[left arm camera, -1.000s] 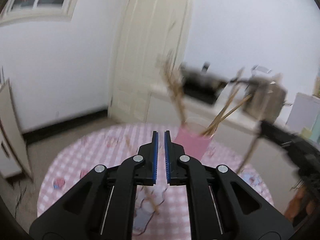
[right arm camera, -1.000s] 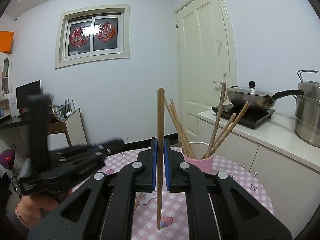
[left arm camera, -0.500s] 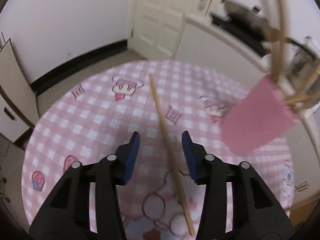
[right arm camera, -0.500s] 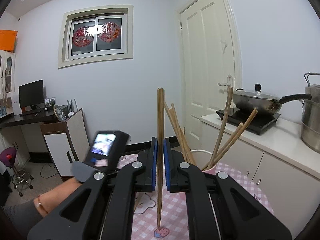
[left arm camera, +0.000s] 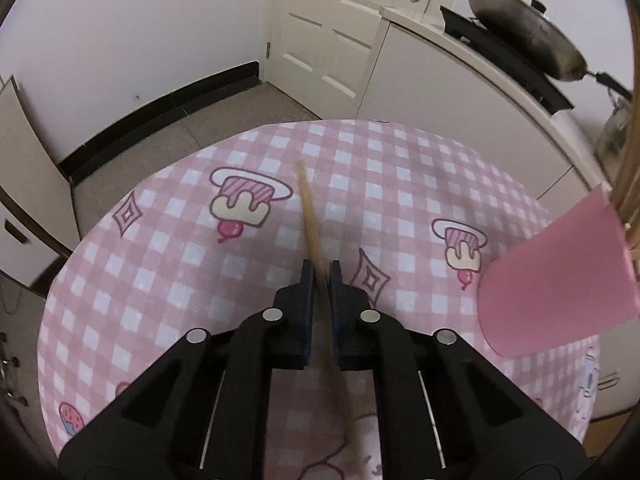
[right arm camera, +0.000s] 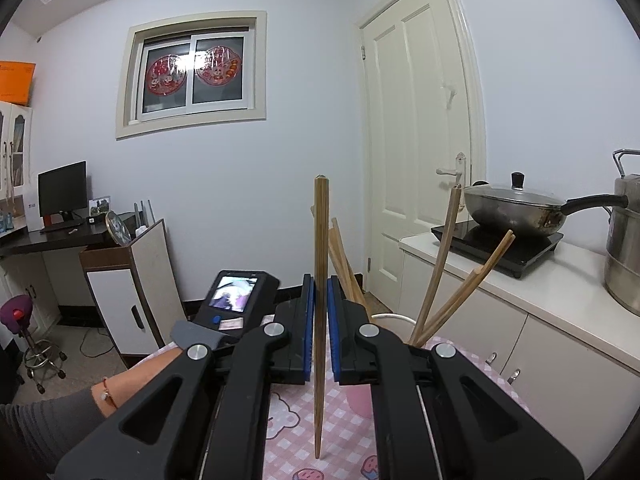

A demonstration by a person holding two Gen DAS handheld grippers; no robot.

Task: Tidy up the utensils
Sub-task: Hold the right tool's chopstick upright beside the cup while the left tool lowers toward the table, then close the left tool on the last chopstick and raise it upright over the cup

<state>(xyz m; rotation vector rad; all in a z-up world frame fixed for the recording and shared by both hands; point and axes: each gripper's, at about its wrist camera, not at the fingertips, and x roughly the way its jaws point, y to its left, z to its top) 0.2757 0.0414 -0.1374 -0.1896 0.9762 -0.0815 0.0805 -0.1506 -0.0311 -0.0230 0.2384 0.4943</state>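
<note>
1. The left gripper (left arm camera: 319, 280) is closed down narrow around a chopstick (left arm camera: 308, 208) lying mid-table on the pink checked table (left arm camera: 160, 240), apparently to lift it.
2. The right gripper (right arm camera: 320, 312) clamps an upright chopstick (right arm camera: 320, 240), likely so it drops tip-first.
3. The pink cup (left arm camera: 560, 280), near the table's right edge, already holds several chopsticks (right arm camera: 440, 264).
</note>
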